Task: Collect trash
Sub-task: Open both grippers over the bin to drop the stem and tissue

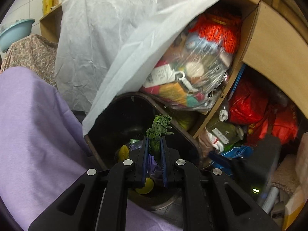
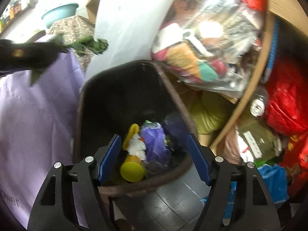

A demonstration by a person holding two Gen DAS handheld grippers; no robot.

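So, dark trash bin (image 2: pixel 123 88) sitting open w/ a brownish rim, wedged between a purple cloth (image 2: pixel 38 115) on one side and a wooden shelf unit (image 2: pixel 248 94) on the other. Inside the bin, piled at the bottom: yellow-capped bottle (image 2: pixel 132 170) lying on its side, cap toward the cam, plus a crumpled white bit (image 2: pixel 137 148) on top of it, a yellow comb-like piece (image 2: pixel 130 134) just beside, and a scrunched purple bag (image 2: pixel 154 144) leaning against those. Left gripper (image 1: pixel 154 140) clamped tight on a crumpled green wad (image 1: pixel 159 127), most of the wad sticking out past the blue pads, hovering above the bin opening in the left wrist view; from the right wrist cam same wad (image 2: pixel 92 45) seen off to the upper left over the purple cloth, blurry. Right gripper (image 2: pixel 154 152) spread wide, nothing between the pads, parked right over the bin's near rim w/ the trash pile showing in the gap. White sheet (image 1: pixel 115 38) draped down over the bin's far edge. Shelf cubby above the bin stuffed w/ a clear plastic bag (image 1: pixel 192 73) full of mixed colourful stuff, contents too jumbled to name. Lower cubby packed w/ red bags (image 1: pixel 248 104) and a small plastic bottle (image 2: pixel 259 104). Teal basin (image 1: pixel 15 32) further back on a patterned cloth, can't tell what's in it.
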